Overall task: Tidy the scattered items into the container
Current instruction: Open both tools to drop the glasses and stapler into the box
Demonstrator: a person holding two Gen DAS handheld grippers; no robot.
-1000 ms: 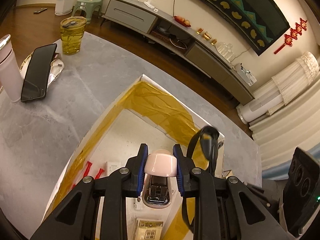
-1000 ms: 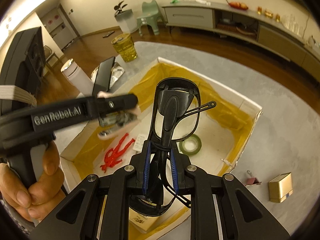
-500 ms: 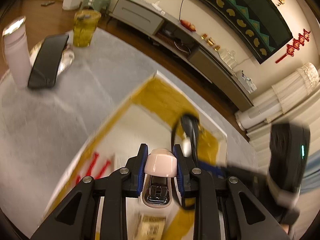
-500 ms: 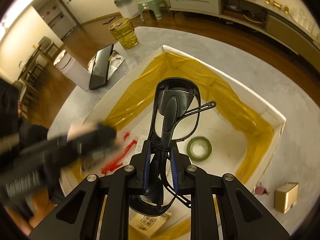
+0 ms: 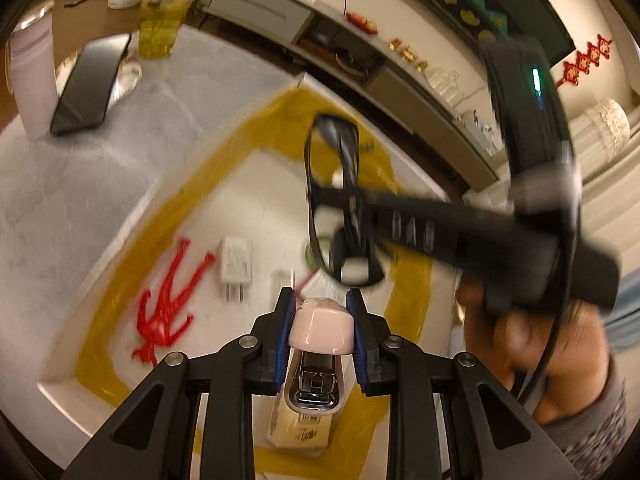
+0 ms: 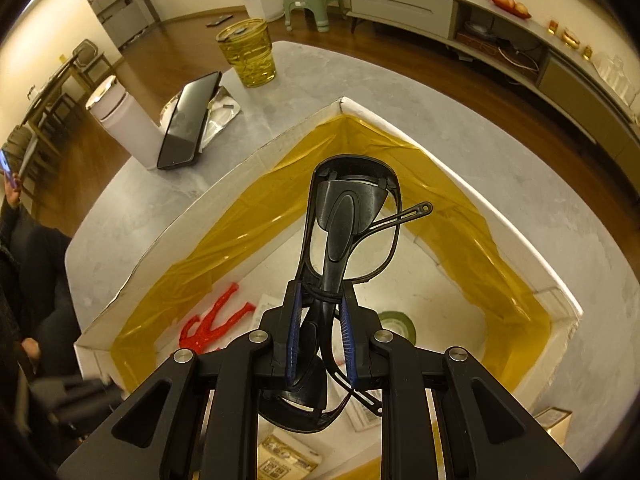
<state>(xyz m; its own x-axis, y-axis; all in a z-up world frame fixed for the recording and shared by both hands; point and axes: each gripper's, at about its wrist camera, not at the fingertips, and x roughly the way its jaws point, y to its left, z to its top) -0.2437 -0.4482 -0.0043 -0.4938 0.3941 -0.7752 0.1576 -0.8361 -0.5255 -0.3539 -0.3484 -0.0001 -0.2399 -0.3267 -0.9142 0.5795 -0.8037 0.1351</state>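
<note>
My left gripper (image 5: 321, 312) is shut on a pink stapler (image 5: 320, 330), held above the white box (image 5: 192, 184) lined with yellow tape. My right gripper (image 6: 320, 308) is shut on black folded glasses (image 6: 348, 216), also above the box (image 6: 248, 160). In the left wrist view the right gripper (image 5: 352, 216) with the glasses (image 5: 332, 160) hangs over the box's middle, a hand (image 5: 516, 340) behind it. Inside the box lie a red figure (image 5: 166, 304), a white charger plug (image 5: 236, 260), a green tape roll (image 6: 396, 322) and a small tan carton (image 5: 300, 428).
On the grey table (image 6: 380, 76) beyond the box stand a yellow glass (image 6: 248, 52), a dark phone (image 6: 188, 120) leaning on a white bottle (image 6: 124, 120), and foil. A small gold box (image 6: 554, 424) sits right of the container. A seated person (image 6: 28, 264) is at left.
My right gripper with the glasses has moved further over the box's middle. My left gripper with the stapler has drawn back toward the near side, showing more of the box floor.
</note>
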